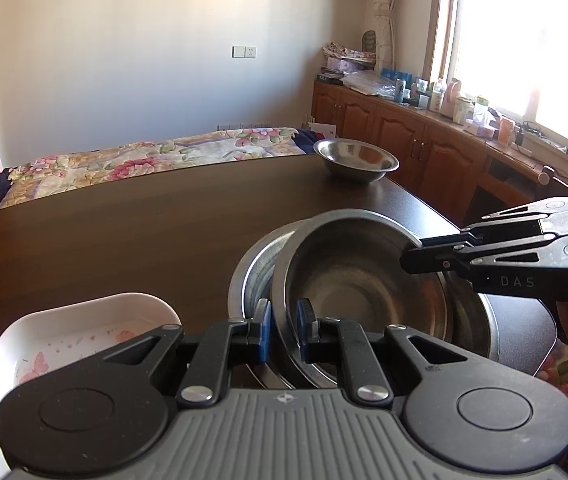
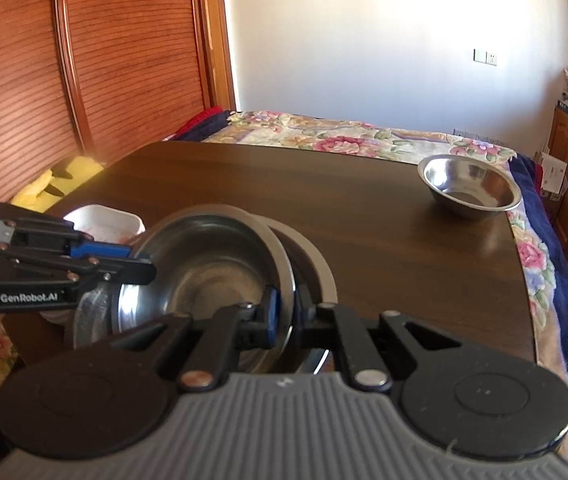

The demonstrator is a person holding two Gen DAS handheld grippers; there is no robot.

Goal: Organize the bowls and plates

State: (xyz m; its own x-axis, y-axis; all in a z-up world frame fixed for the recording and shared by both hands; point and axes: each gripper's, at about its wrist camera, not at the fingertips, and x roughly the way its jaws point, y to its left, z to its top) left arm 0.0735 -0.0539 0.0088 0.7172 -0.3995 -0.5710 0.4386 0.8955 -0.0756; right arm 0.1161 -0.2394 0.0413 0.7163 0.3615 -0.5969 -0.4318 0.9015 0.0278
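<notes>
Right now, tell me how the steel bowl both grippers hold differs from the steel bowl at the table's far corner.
The held steel bowl is tilted, nested in a larger steel basin; the far steel bowl sits level, alone on the dark wooden table. The left gripper and right gripper pinch the held bowl's rim; nothing touches the far one. Both are shiny, round metal.

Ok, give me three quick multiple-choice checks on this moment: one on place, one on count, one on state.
1. Where is the lone small steel bowl?
A. far table corner
B. on the bed
C. inside the white dish

2. How many steel bowls show?
A. one
B. three
C. five

3. The left gripper is:
A. wide open, off everything
B. clamped on the tilted steel bowl's rim
C. holding the white rectangular dish

Answers: 1 A, it sits alone at the dark wooden table's far corner. 2 B, the tilted one, the larger steel bowl under it, the far one. 3 B, blue pads straddle the rim; the right gripper grips the opposite rim.
</notes>
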